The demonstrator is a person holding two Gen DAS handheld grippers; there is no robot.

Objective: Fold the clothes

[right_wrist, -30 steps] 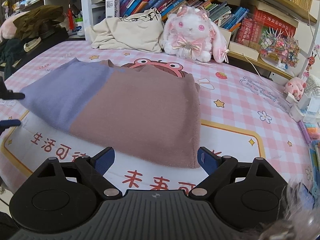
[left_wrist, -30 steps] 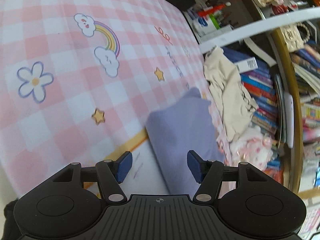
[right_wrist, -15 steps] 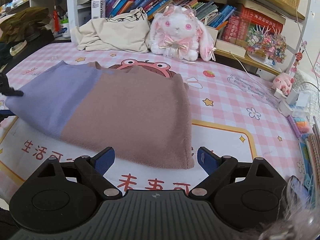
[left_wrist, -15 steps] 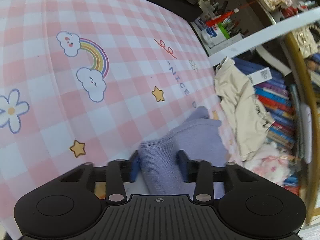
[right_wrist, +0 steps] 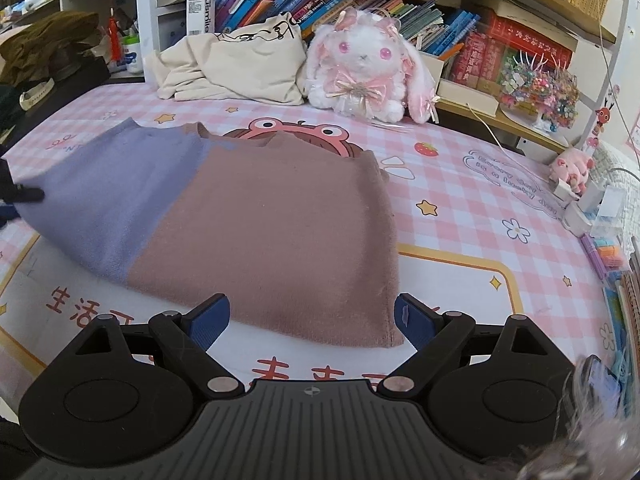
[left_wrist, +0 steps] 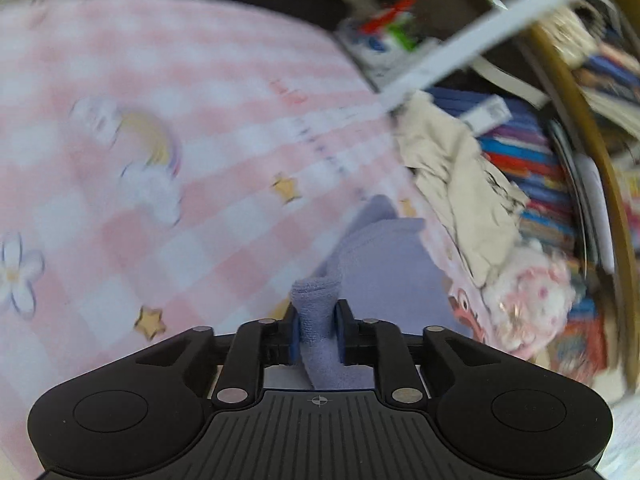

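Left tongs [left_wrist: 316, 334] clamped on sweater's lavender end; right tongs [right_wrist: 310, 316] spread wide.

The sweater [right_wrist: 256, 220] lies folded on my pink checked table [right_wrist: 460, 216]. Right tongs straddle its near mauve hem corner. Open cloth to the right.

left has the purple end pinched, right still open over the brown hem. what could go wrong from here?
1. The left gripper holds only a narrow bunch of the sweater; a quick pull could slip it free.
2. The right gripper is open and clear of the hem, so a one-sided lift may drag the sweater skewed across the mat.
3. The left view is blurred, so placement may be poor.
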